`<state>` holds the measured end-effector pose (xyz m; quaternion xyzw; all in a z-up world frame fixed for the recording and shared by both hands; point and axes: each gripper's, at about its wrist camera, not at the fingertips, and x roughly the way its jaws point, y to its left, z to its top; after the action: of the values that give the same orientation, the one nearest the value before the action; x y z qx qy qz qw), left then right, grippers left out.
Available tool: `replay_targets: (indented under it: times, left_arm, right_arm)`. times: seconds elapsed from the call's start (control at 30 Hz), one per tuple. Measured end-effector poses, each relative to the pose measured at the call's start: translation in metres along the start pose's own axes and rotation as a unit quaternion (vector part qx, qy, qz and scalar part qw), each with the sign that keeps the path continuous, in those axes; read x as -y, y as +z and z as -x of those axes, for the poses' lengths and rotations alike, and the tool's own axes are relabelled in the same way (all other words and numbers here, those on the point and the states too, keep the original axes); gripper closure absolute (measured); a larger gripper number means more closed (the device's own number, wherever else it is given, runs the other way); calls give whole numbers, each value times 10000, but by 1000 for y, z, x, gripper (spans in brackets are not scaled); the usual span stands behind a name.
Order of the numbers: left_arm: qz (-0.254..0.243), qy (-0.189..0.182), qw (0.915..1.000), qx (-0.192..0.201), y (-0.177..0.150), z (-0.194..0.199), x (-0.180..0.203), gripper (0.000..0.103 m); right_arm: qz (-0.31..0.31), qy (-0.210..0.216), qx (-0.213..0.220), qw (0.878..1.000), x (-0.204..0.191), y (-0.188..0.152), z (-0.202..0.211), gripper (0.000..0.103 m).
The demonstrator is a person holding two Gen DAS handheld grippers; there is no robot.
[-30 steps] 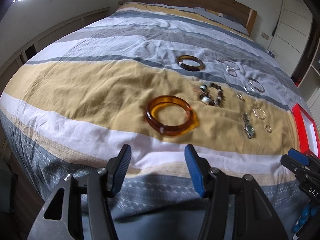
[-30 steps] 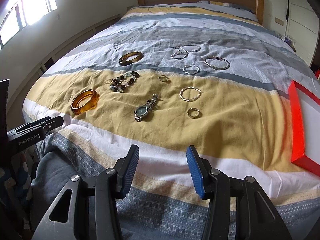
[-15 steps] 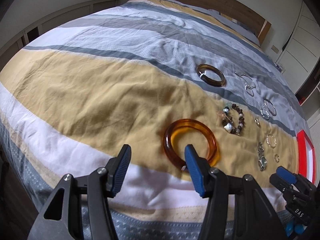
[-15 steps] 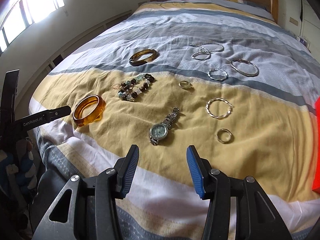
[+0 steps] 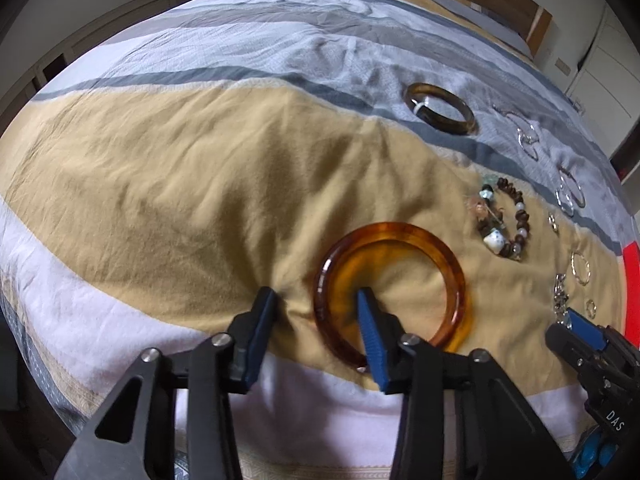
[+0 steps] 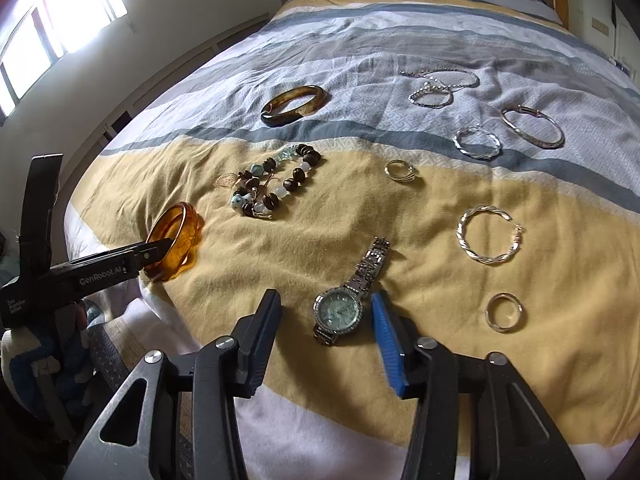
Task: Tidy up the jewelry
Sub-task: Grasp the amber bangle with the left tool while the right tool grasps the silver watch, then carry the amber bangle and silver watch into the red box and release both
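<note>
An amber bangle point(image 5: 432, 256) lies flat on the yellow band of the striped bedspread point(image 5: 180, 184). My left gripper point(image 5: 315, 292) straddles its near-left rim, one finger inside the ring and one outside. Its jaws are closing and a gap still shows at the outer pad. A silver watch point(image 6: 340, 310) with a pale green face lies between the fingers of my right gripper point(image 6: 325, 295). Those jaws are closing too, and the pads do not press on it. In the right wrist view, the left gripper point(image 6: 156, 250) shows against the amber bangle point(image 6: 176, 236).
Further back lie a dark brown bangle point(image 6: 294, 104), a beaded bracelet point(image 6: 272, 188), several silver hoops point(image 6: 488, 236) and rings point(image 6: 504, 312). A red tray point(image 5: 632, 276) sits at the right edge. The bedspread drops off just under both grippers.
Both grippers came forward and down over the bed. The left jaws narrowed with one finger now inside the amber bangle. The right jaws narrowed around the watch.
</note>
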<state>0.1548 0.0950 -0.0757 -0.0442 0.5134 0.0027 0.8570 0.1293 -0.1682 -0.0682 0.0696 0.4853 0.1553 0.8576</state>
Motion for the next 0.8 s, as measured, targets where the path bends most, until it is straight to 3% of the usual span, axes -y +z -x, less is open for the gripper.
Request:
replay_targets:
  times: [0.1, 0.17, 0.37, 0.8]
  left_arm:
    - [-266, 127, 9996, 29, 0, 1, 9, 87]
    - [-297, 142, 9994, 54, -1, 2, 10, 93]
    - [66, -124, 9998, 127, 0, 16, -1, 94]
    - [-153, -122, 9988, 450, -20, 77, 23, 94]
  right_arm:
    - [30, 36, -39, 10000, -1, -1, -2, 78]
    - [72, 93, -60, 9999, -2, -3, -1, 79]
    - [201, 194, 55, 9996, -4, -6, 18, 79]
    - [186, 220, 621, 9977, 2, -22, 94, 79]
